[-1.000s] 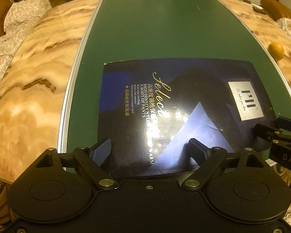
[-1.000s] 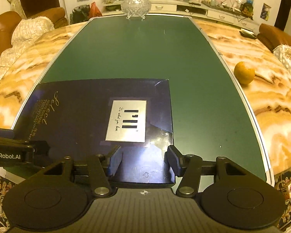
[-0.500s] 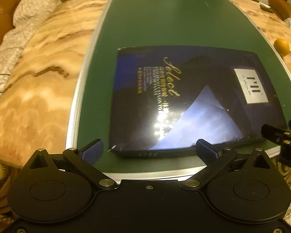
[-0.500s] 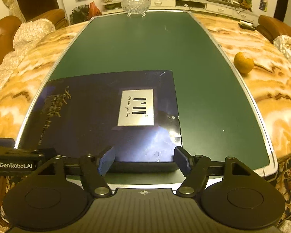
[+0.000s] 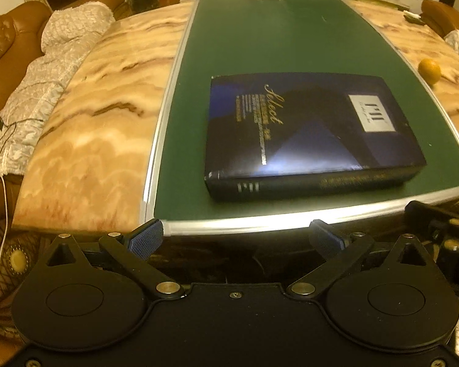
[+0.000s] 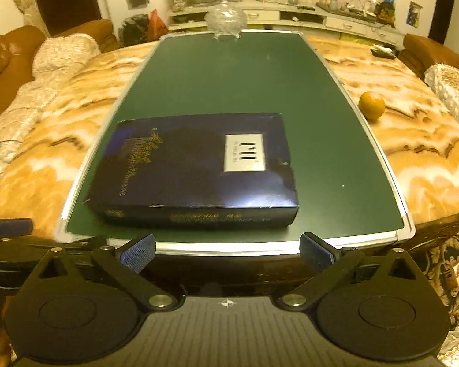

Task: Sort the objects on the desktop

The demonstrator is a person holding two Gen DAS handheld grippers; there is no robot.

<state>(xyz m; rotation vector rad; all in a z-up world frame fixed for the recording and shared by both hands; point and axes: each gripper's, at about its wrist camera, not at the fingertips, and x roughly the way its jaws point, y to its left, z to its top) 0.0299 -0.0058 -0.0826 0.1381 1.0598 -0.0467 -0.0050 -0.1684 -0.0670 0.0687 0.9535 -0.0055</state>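
Both tools are matt black plastic. The left gripper (image 5: 235,240) has two round housings, silver pivot bolts, angular link arms and blue ribbed pads (image 5: 146,238). The right gripper (image 6: 226,252) looks alike, with a ridged grey centre panel bearing a small cross mark.

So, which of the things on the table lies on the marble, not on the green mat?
The orange; the dark box and glass bowl rest on the mat.

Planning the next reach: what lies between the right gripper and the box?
In the right wrist view, only bare green mat and its silver rim lie between the right gripper, jaws opening with nothing in them, and the box.
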